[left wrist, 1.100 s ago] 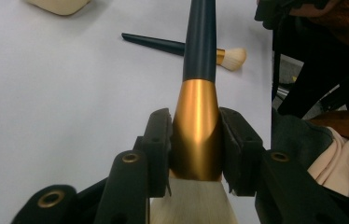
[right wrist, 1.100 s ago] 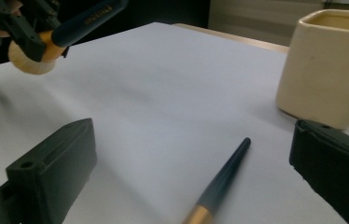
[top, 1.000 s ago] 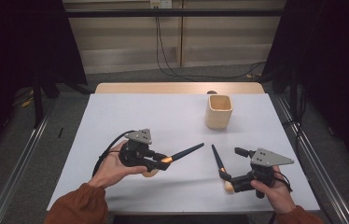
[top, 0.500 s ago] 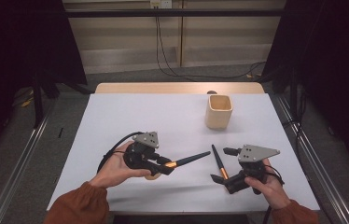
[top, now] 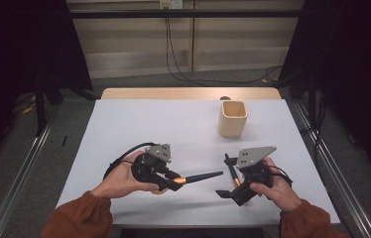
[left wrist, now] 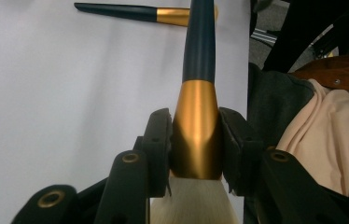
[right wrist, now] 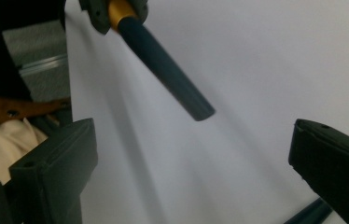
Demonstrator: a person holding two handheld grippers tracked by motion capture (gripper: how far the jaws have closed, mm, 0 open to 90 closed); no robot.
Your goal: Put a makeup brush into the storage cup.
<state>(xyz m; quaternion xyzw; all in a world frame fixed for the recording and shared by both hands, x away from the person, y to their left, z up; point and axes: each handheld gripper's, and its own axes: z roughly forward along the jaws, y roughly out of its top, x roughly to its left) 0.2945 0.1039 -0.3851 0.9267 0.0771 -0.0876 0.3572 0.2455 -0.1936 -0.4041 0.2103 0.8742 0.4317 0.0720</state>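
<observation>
Brush (left wrist: 197,116) gold ferrule between left claw (left wrist: 195,140) pads, handle forward.

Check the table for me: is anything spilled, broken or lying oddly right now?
Nothing stands out. The left gripper clamps one brush squarely by its gold ferrule, the second brush lies flat on the table by the open right gripper, and the wooden cup stands upright.

Two makeup brushes, dark handles w/ gold ferrules.
Big brush (top: 193,178) held off the table by its ferrule, pale bristles toward the person, handle approx. level, pointing right. Thin brush (top: 232,170) lies flat on the white table (top: 173,129), near its front-right.
</observation>
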